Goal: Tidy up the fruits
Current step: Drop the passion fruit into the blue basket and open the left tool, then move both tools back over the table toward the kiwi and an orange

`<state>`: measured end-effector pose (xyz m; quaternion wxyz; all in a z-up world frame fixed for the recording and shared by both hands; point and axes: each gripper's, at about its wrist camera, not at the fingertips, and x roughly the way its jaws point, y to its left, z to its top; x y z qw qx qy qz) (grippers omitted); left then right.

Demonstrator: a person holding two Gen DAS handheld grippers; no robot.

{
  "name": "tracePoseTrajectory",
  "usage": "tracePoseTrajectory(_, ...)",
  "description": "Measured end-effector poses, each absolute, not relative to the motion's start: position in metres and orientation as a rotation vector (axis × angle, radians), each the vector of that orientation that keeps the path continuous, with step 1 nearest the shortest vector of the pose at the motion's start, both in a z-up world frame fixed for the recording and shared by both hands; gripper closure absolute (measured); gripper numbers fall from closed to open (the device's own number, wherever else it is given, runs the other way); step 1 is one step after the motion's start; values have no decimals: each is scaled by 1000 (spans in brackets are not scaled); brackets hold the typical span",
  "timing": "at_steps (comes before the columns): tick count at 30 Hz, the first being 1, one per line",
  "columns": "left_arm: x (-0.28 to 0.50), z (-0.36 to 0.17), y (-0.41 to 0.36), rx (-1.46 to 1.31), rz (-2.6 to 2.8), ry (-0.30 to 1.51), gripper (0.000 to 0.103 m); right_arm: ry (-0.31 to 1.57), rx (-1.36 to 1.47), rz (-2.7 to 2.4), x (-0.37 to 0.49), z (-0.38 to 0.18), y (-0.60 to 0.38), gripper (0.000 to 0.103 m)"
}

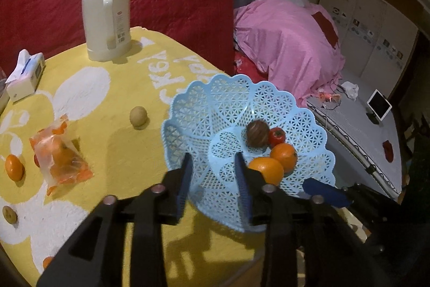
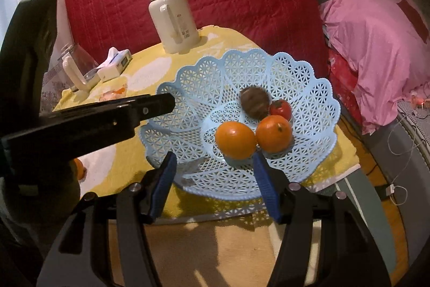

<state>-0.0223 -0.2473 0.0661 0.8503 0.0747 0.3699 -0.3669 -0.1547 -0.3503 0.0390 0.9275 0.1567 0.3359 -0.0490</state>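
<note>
A pale blue plastic lattice basket with a scalloped rim sits at the right end of the tabletop covered by a yellow towel with white shapes, its rim reaching almost to the towel's right edge. Low in the basket lie two glossy round oranges, touching each other, and behind them a small red tomato-like fruit pressed against a brown, rough-skinned round fruit.

Outside the basket, to its left, a pale green-brown round fruit rests alone on open towel. Farther left are a clear plastic bag of orange pieces, a small orange mandarin near the edge, and a small tan fruit at the near-left edge.

The left tool hangs over the basket's near-left rim, blue pads spread, nothing between them. The right tool hovers at the basket's near rim, spread wide and empty.

A cream thermos jug and a white tissue box stand at the far side.
</note>
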Motion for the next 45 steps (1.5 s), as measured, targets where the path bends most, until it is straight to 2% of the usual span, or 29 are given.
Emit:
tracePoseTrajectory(4, -21, 67, -242, 148, -764, 773, 60, 682, 328, -103, -155, 39, -350, 42)
tracePoseTrajectory(12, -21, 74, -233, 137, -735, 740, 35, 619, 330, -114, -162, 52, -349, 42)
tracePoseTrajectory(18, -20, 82, -221, 127, -697, 705, 26, 578, 323, -121, -166, 60, -348, 42)
tracePoseTrajectory(37, 1, 101, -136, 26, -536, 642, 24, 542, 325, -68, -166, 75, -321, 42)
tracePoseTrajectory(45, 10, 104, -92, -4, -440, 620, 24, 542, 329, -41, -161, 76, -305, 37)
